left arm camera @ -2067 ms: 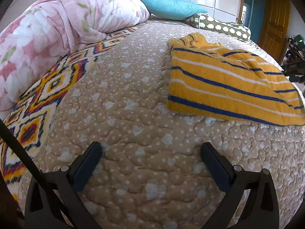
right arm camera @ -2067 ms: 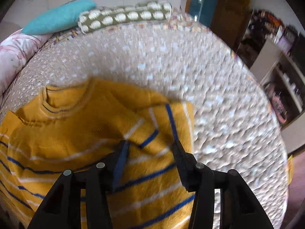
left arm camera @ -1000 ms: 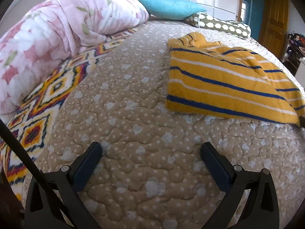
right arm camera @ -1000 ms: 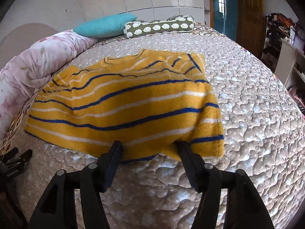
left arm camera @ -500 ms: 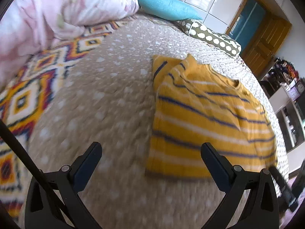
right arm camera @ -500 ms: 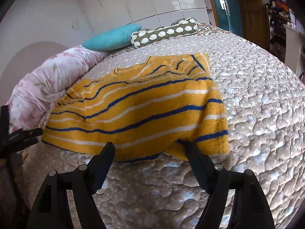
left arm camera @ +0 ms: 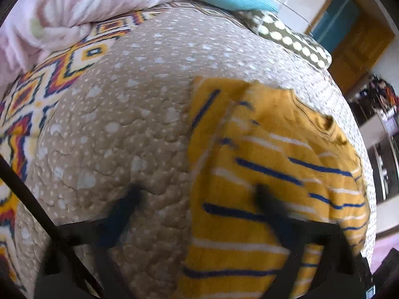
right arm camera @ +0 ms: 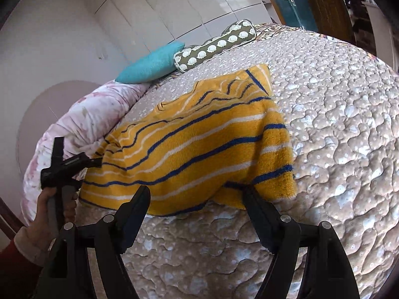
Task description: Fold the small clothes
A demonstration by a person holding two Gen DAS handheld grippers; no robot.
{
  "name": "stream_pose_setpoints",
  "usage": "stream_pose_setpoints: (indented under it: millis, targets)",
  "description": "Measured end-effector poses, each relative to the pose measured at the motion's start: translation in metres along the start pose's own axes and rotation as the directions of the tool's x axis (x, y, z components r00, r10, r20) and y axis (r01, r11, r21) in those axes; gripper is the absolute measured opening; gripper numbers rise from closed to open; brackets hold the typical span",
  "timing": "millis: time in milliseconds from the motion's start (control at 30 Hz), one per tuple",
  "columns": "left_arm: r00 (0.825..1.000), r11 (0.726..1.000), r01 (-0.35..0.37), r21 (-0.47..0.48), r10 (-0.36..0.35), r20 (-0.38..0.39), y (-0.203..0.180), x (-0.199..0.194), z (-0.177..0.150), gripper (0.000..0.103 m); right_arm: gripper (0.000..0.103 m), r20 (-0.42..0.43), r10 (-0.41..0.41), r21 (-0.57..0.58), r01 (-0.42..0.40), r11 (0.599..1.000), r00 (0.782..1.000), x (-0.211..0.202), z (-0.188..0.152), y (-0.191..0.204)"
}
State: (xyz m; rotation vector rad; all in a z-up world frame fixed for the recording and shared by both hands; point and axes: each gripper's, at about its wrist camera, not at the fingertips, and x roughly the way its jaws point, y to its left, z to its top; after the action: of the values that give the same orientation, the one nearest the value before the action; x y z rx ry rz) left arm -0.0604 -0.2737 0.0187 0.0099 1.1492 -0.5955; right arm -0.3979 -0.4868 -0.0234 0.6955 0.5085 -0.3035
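- The left gripper (left arm camera: 197,196) is seen with its jaws closing, blurred; the sweater's left edge lies between them, though no pinch is yet shown.
- The right gripper (right arm camera: 197,203) is held wide apart just before the near hem, nothing being clamped (one finger tip is tucked by a raised fold).
- The yellow striped sweater (right arm camera: 194,144) is spread, sleeves folded in, on the quilted bedspread (right arm camera: 336,129), apparently so that both near corners can be taken for another fold.
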Motion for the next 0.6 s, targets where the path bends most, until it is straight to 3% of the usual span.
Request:
stream_pose_setpoints:
  millis: [33, 67, 267, 367, 467, 533, 600]
  targets:
    - [0.997, 0.998, 0.063, -0.018, -0.064, -0.036, -0.004, -0.003, 0.002, 0.023, 0.08, 0.004, 0.019, 0.018, -0.019, 1.0, 1.0, -0.001, 0.0, -0.003]
    - [0.998, 0.998, 0.044, -0.033, -0.045, -0.039, -0.007, -0.009, 0.003, 0.02, 0.08, 0.009, 0.042, 0.039, -0.042, 0.998, 0.999, -0.002, 0.0, -0.007]
    - [0.998, 0.995, -0.065, 0.08, 0.064, 0.018, -0.059, -0.039, 0.015, 0.017, 0.08, 0.043, 0.16, 0.135, -0.165, 0.977, 0.986, -0.009, 0.001, -0.027]
    - [0.996, 0.991, -0.082, 0.11, 0.078, 0.04, -0.086, -0.048, 0.015, 0.016, 0.072, 0.07, 0.128, 0.152, -0.137, 0.979, 0.989, -0.016, -0.002, -0.028]
    - [0.997, 0.984, -0.059, 0.167, 0.049, 0.063, -0.128, -0.061, 0.011, 0.016, 0.071, 0.167, 0.04, 0.194, -0.073, 0.978, 0.985, -0.042, -0.009, -0.035]
    - [0.997, 0.973, -0.039, 0.226, 0.022, 0.078, -0.161, -0.069, 0.007, 0.015, 0.072, 0.214, 0.033, 0.266, -0.091, 0.96, 0.976, -0.056, -0.017, -0.052]
    - [0.996, 0.961, -0.002, 0.278, -0.023, 0.084, -0.197, -0.076, 0.001, 0.01, 0.071, 0.234, 0.087, 0.334, -0.164, 0.928, 0.968, -0.061, -0.022, -0.071]
